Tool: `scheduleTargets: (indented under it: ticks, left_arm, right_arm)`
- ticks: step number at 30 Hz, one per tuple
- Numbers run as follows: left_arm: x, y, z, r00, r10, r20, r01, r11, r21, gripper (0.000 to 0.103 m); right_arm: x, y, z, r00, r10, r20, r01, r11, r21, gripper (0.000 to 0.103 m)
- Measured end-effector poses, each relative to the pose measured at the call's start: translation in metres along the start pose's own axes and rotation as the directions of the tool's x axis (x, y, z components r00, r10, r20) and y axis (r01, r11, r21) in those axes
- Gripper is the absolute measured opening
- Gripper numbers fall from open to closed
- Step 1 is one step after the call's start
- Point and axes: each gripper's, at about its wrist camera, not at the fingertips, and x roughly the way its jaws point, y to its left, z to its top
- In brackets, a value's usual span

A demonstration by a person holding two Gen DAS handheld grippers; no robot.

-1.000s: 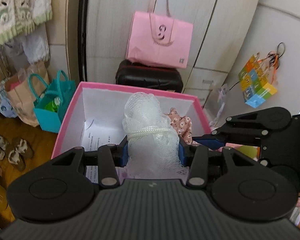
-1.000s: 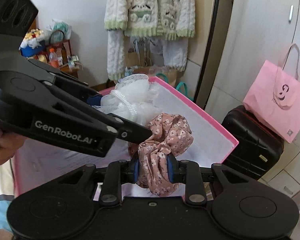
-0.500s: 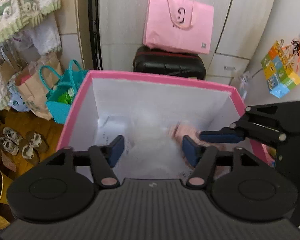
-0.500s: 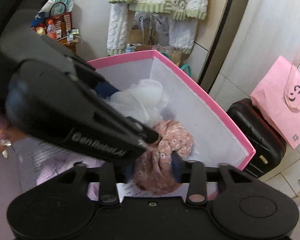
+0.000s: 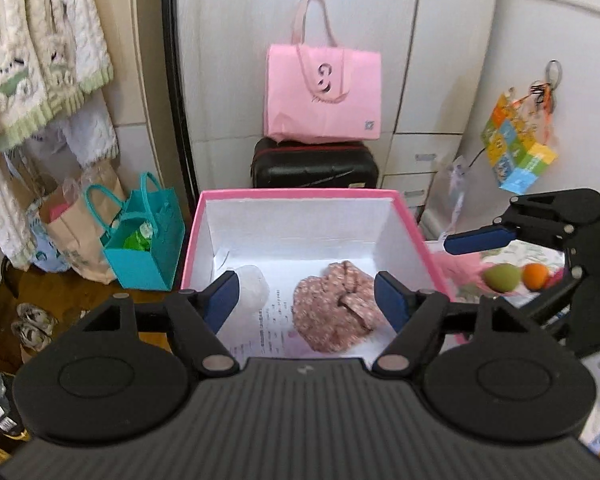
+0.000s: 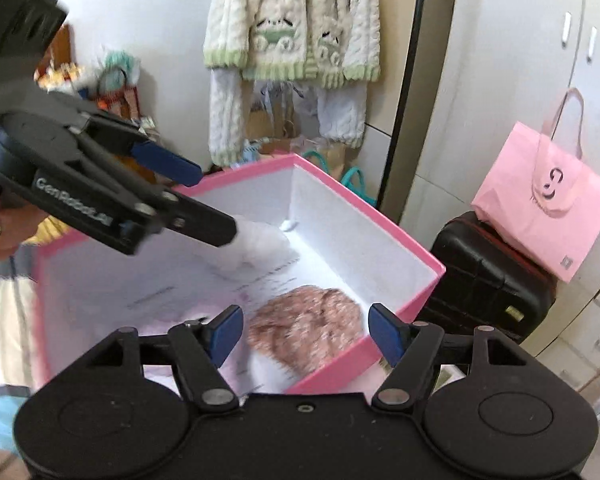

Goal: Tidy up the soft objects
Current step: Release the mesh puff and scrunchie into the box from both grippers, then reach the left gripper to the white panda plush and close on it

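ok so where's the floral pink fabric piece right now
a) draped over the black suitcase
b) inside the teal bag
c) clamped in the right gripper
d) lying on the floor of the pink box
d, the floral fabric piece lies loose inside the pink box beside the white mesh pouf, and the right gripper above it is open and empty.

Left gripper (image 5: 306,294), jaws apart, above pink box (image 5: 298,193); floral scrunchie (image 5: 340,312) at 3 o'clock of white mesh pouf (image 5: 256,286).
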Motion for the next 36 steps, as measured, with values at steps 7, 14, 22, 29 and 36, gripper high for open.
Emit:
scheduleTargets:
  ticks: [7, 14, 22, 29, 36]
  left_arm:
    - [-0.063, -0.024, -0.014, 0.999, -0.02, 0.035, 0.017, 0.998, 0.068, 0.074]
    - [-0.111, -0.054, -0.029, 0.999, -0.046, 0.003, 0.045, 0.99, 0.137, 0.074]
    - [-0.145, -0.09, -0.061, 0.997, -0.081, -0.016, 0.082, 0.967, 0.24, 0.08]
    - [-0.158, -0.128, -0.095, 0.992, -0.12, -0.028, 0.122, 0.924, 0.362, 0.085]
    - [-0.14, -0.154, -0.112, 0.983, -0.158, -0.095, 0.183, 0.891, 0.416, 0.088]
  right_arm:
    - [-0.049, 0.017, -0.014, 0.999, 0.049, 0.023, -0.05, 0.997, 0.055, 0.076]
    - [-0.1, 0.049, -0.031, 0.999, 0.024, 0.042, -0.024, 1.0, -0.004, 0.077]
    - [-0.159, 0.066, -0.065, 0.996, 0.003, 0.094, -0.007, 0.999, 0.034, 0.08]
    - [-0.2, 0.073, -0.121, 0.99, -0.03, 0.139, 0.02, 0.997, 0.073, 0.085]
    - [-0.215, 0.07, -0.177, 0.985, -0.109, 0.131, 0.09, 0.986, 0.138, 0.086]
